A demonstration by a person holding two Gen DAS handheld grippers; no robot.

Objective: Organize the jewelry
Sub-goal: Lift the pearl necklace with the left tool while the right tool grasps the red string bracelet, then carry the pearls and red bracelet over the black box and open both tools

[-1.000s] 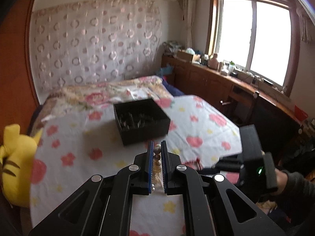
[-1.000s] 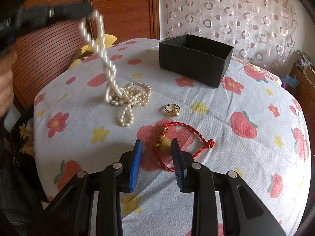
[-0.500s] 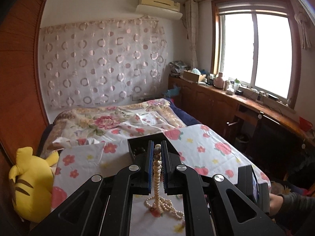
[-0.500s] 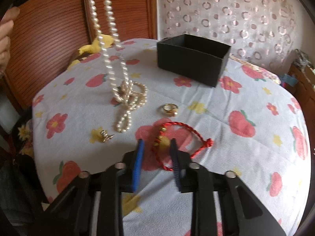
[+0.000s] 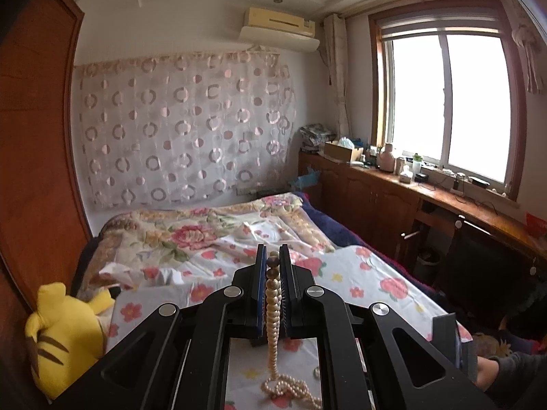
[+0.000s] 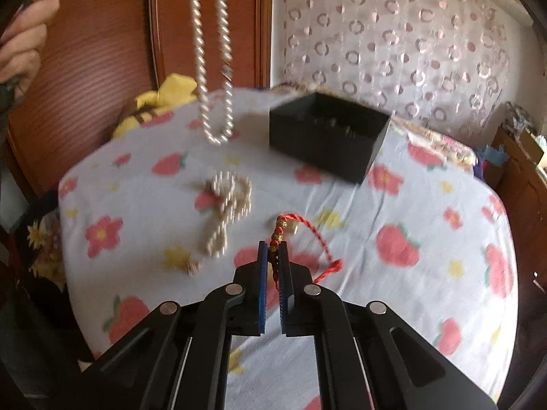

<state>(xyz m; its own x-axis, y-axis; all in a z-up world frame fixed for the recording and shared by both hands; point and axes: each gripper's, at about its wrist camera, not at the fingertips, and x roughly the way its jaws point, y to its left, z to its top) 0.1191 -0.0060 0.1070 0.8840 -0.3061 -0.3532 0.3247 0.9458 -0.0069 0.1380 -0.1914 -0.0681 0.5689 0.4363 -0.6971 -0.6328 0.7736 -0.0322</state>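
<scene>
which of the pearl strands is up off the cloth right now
The long pearl necklace, hanging as a loop from the left gripper and clear of the cloth in the right wrist view. The other pearl strand lies bunched on the floral cloth.

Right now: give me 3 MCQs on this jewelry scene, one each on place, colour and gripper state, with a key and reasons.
1. Where does the black box sit?
A. On the flowered cloth, beyond the red cord bracelet
B. On the window ledge
C. Inside the left gripper

2. What colour is the cord of the bracelet in the right gripper?
A. Blue
B. Red
C. White

3. What is the state of the left gripper?
A. Wide open, holding nothing
B. Shut on the black box
C. Shut on the pearl necklace

Key:
1 A: the right wrist view shows the box resting on the flowered cloth, farther away than the bracelet.
2 B: the cord looping out from between the jaws is red, with gold beads.
3 C: the left wrist view shows the pearl strand pinched between the jaws and hanging down to a pile of pearls on the cloth.
</scene>
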